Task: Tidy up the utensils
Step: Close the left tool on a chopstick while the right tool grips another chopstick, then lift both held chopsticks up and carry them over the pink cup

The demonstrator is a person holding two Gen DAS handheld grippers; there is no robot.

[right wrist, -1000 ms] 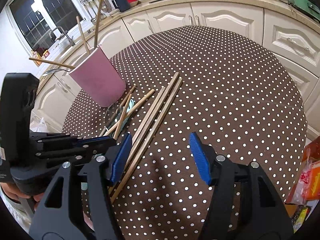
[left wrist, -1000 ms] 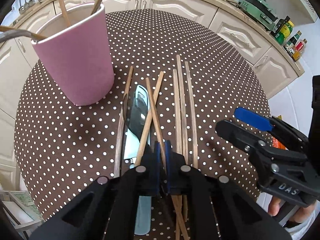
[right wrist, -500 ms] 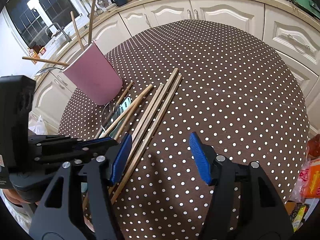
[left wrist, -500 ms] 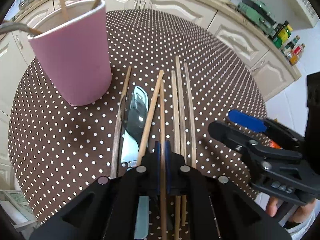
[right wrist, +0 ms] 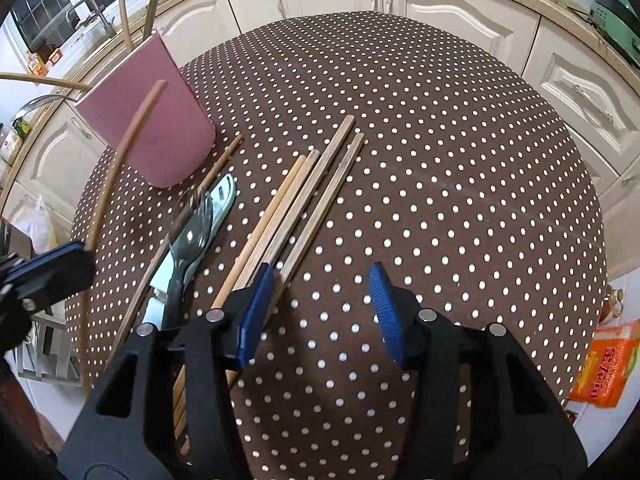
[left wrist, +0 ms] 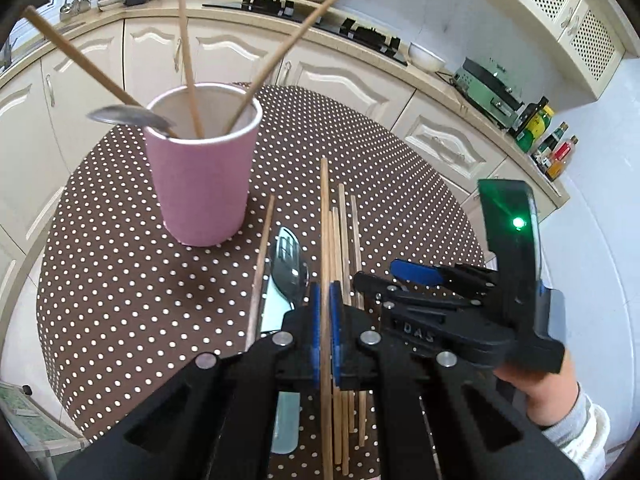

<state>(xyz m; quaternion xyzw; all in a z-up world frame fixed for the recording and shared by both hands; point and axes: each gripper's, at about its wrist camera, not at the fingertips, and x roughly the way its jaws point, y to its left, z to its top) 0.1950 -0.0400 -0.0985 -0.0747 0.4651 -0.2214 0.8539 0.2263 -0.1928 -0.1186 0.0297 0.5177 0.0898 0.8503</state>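
My left gripper (left wrist: pixel 325 320) is shut on one wooden chopstick (left wrist: pixel 325 232), held off the table and pointing toward the pink cup (left wrist: pixel 204 184). The cup holds three chopsticks and a spoon (left wrist: pixel 128 118). The right wrist view shows the same gripper (right wrist: pixel 44 272) at the left edge with the held chopstick (right wrist: pixel 116 184) arcing up. Several loose chopsticks (right wrist: pixel 304 204) lie in a row, beside a dark fork (right wrist: pixel 192 236) and a pale blue knife (right wrist: pixel 222 200). My right gripper (right wrist: pixel 320 304) hangs over their near ends, jaws closing with only cloth between them.
The round table (right wrist: pixel 440 160) wears a brown cloth with white dots and is ringed by cream cabinets (left wrist: pixel 348 76). Bottles (left wrist: pixel 536 124) and a green appliance (left wrist: pixel 488 88) stand on the counter. An orange packet (right wrist: pixel 604 368) lies beyond the table's right edge.
The left gripper has lifted and tipped up with the chopstick, bringing the cup's mouth into view. The right gripper has moved toward the loose chopsticks and its jaws have narrowed.
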